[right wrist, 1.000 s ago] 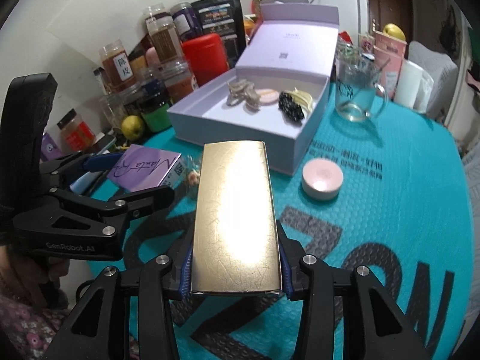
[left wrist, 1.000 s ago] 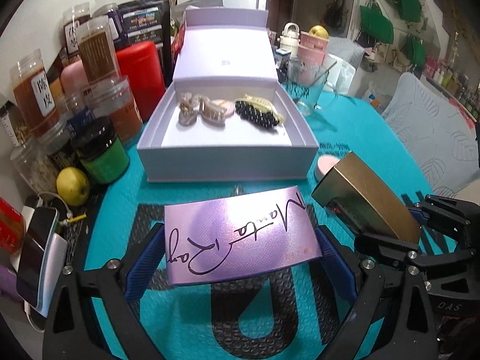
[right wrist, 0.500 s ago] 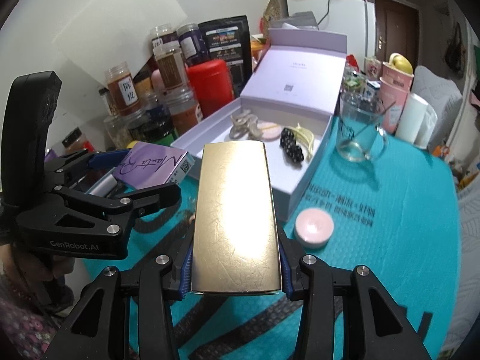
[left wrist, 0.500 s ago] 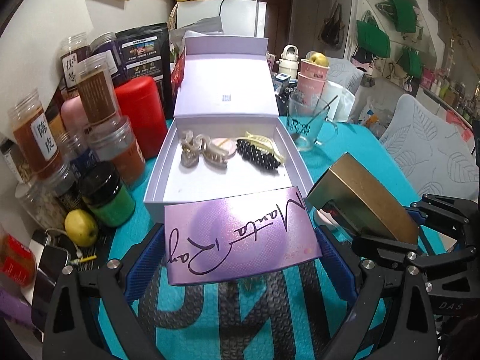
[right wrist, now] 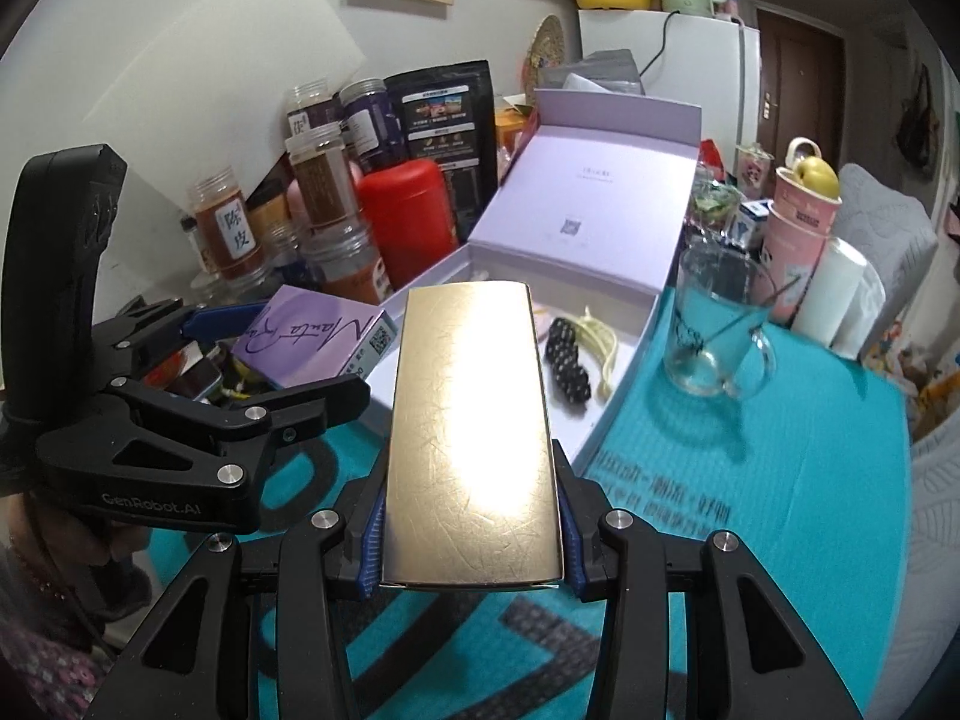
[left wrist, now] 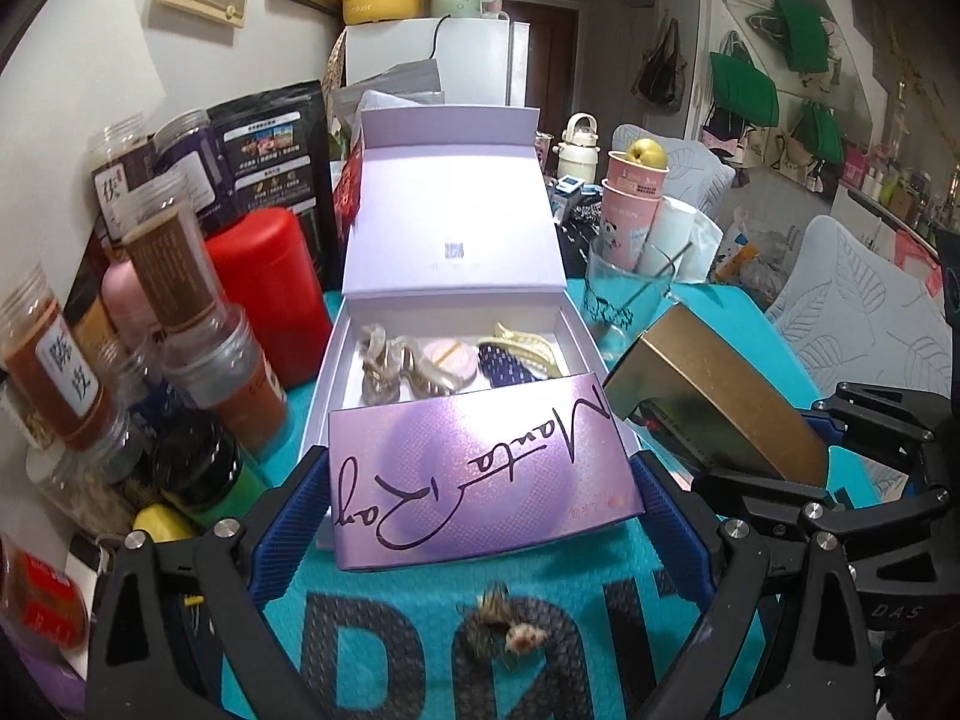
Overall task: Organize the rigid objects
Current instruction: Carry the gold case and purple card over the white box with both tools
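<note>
- The left tongs [left wrist: 480,498] grip a purple box [left wrist: 480,468] by its two short ends; a second ago it hung low over the bench [left wrist: 750,312], and it has since risen and come forward until its far edge overlaps the near wall of the open lilac gift box [left wrist: 456,252].
- The right tongs [right wrist: 474,540] clamp a gold box [right wrist: 474,432] flat between the pads, and it too has come closer: its far end now covers part of the gift box's tray.
- Inside the tray, along the back, lie hair clips [left wrist: 390,366], a pink round compact [left wrist: 447,357] and a black beaded clip [right wrist: 567,360] beside a yellow clip [right wrist: 600,342].
- A small fuzzy hair clip [left wrist: 510,624] now shows on the bench below the purple box.
- Judging by this, both boxes are about to go down in the free front part of the tray; the two pairs of tongs are close together, so they could bump.
</note>
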A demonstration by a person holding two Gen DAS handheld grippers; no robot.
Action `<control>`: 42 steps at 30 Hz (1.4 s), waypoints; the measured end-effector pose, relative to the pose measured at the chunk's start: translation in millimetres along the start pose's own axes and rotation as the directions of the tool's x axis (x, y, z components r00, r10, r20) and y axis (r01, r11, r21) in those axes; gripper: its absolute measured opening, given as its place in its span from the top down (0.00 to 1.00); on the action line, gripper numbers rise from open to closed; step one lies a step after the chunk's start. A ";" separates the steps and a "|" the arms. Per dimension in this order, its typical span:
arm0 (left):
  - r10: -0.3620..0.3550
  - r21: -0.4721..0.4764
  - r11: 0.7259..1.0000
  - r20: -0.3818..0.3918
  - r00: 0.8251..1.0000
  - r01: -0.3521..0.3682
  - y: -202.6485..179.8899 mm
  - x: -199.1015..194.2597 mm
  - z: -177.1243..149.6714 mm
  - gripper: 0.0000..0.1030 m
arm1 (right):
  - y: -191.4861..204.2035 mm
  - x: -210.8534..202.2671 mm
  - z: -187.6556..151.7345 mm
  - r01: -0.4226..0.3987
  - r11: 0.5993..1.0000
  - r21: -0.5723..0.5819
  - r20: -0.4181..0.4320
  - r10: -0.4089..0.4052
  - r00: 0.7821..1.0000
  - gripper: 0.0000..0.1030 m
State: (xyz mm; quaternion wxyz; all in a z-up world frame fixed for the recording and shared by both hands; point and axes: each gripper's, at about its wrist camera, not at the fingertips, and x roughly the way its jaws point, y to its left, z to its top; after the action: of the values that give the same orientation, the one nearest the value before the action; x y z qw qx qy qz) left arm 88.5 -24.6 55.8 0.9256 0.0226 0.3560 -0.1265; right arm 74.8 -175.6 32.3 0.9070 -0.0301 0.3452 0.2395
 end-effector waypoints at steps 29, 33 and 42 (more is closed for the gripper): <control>0.033 0.057 0.998 0.012 0.999 -0.034 20.7 82.1 77.8 0.05 | -49.7 64.9 82.4 0.053 0.997 -0.064 0.037 -0.051 0.998 0.57; 0.047 0.060 0.997 -0.009 0.999 -0.046 24.0 98.7 81.0 0.05 | -54.1 78.2 86.0 0.060 0.996 -0.068 0.027 -0.058 0.998 0.57; 0.066 0.061 0.996 -0.075 0.995 -0.061 32.1 136.0 79.2 0.05 | -69.9 115.2 82.1 0.058 0.997 -0.042 -0.031 -0.060 0.998 0.57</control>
State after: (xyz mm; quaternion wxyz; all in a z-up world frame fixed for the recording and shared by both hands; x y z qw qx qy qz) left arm 245.5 -33.7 22.8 0.9137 0.0660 0.3865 -0.1063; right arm 231.3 -171.6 13.1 0.9072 -0.0629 0.3536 0.2192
